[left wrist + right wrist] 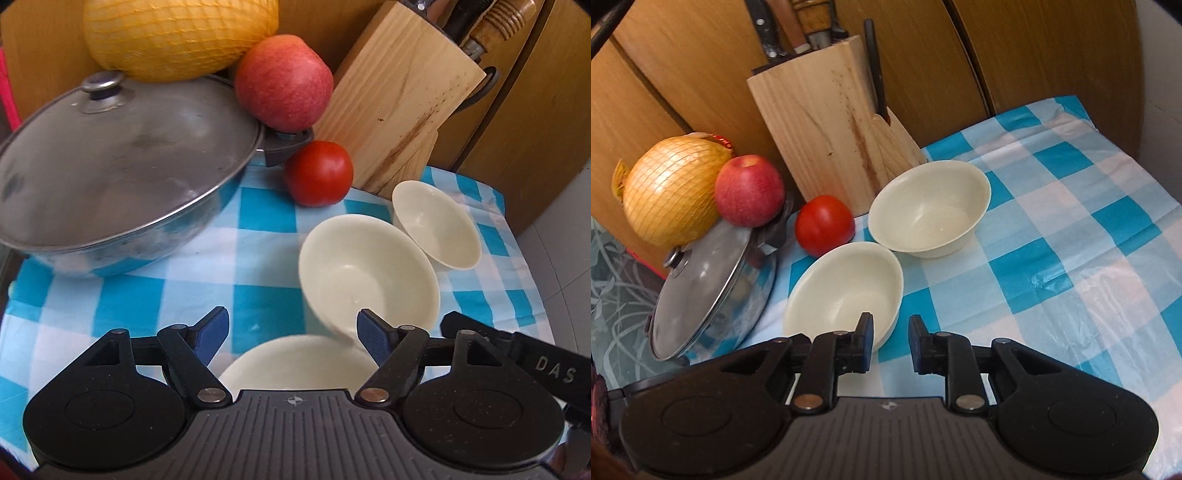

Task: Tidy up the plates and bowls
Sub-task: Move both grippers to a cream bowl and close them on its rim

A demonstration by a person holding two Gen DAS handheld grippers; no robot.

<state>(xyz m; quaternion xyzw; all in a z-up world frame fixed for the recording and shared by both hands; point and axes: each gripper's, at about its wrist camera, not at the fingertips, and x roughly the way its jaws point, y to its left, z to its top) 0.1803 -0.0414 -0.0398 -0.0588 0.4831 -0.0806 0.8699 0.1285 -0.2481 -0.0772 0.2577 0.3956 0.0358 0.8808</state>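
This is a home kitchen corner: a wooden knife block (827, 136) bristling with knife handles stands against wood-grain cabinet panels (1015, 48), beside a lidded steel pot (110, 173). A blue-and-white checked tablecloth (1071, 240) covers the table, with cream bowls (931, 206) set out on it. An apple (284, 81), a tomato (318, 172) and a large yellow fruit in netting (670, 188) crowd the back.

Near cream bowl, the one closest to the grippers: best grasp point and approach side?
Pinch the rim of the near bowl, one finger inside the wall and one outside. It sits upright and empty, so the thin flared lip is the only graspable edge. Come from the camera-side arc: the far bowl crowds its far edge and the tomato sits close behind.
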